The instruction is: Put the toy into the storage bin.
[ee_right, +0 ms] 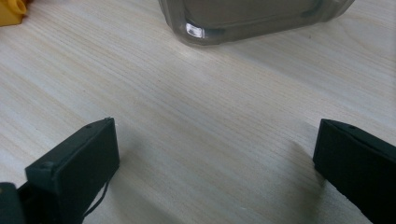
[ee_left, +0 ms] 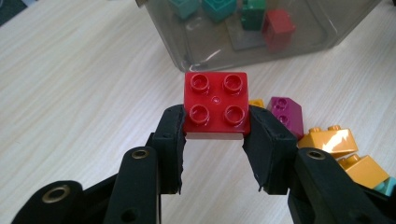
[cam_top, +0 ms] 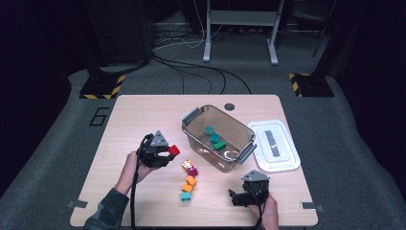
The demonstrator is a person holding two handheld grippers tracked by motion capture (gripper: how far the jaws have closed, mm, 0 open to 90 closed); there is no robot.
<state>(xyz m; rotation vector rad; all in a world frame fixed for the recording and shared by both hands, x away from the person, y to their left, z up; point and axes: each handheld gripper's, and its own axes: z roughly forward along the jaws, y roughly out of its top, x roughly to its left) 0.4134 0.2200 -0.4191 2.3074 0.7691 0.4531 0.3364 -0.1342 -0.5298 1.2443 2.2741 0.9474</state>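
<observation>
The left gripper (cam_top: 168, 152) clamps a red brick (cam_top: 174, 150) by two opposite sides, raised over the table (cam_top: 124, 124). Just right of it lie loose bricks (cam_top: 189, 181), magenta, orange and teal, between it and the clear bin (cam_top: 218, 136). The bin holds teal, green and red bricks; its white lid (cam_top: 274, 145) lies beside it. The left gripper view shows the brick's four studs (ee_left: 216, 98). The right gripper (cam_top: 235, 197) rests near the table's front edge, jaws wide apart and holding nothing.
</observation>
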